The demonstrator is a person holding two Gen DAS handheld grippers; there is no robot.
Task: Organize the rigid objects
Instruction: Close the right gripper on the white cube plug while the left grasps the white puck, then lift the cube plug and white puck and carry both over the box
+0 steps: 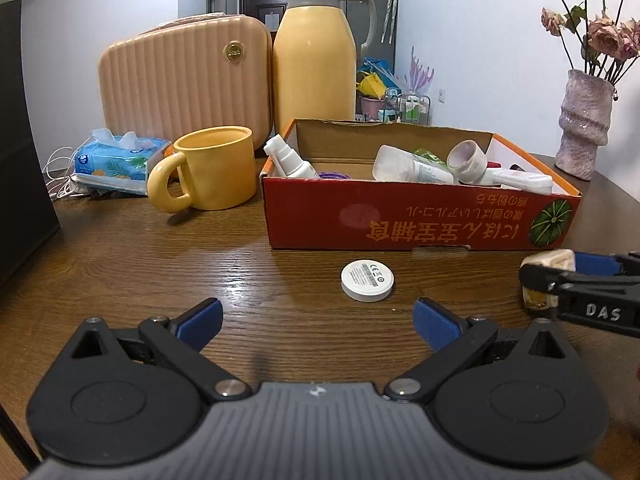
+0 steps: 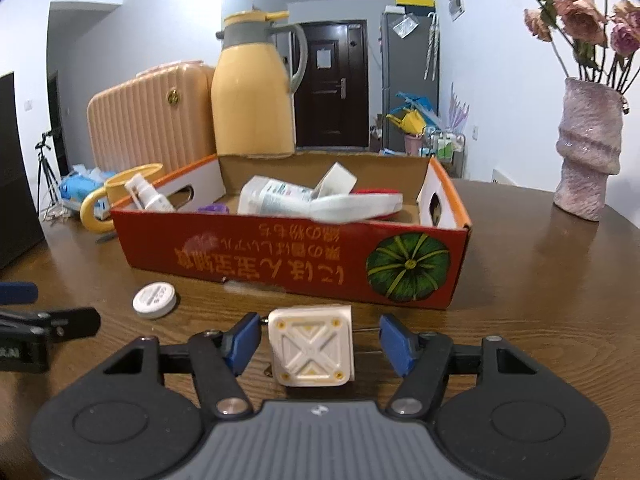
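From my left wrist view, my left gripper (image 1: 316, 322) stands released across the lower frame, nothing between its blue pads; the round white puck (image 1: 367, 280) lies just ahead on the wooden table (image 1: 160, 260), centre frame, in front of the red cardboard box (image 1: 400, 220); at the right edge my right gripper (image 1: 548, 280) sits around a cream cube (image 1: 554, 258).

From my right wrist view, the cube stands on the table at lower centre, between my blue pads (image 2: 244, 338); a gap shows on each side, so nothing is clenched yet; the box, already holding bottles and a tape roll, fills mid-frame; I judge the grasp of the cube is in hand; next I must close, lift clear of the near wall, and drop it inside.
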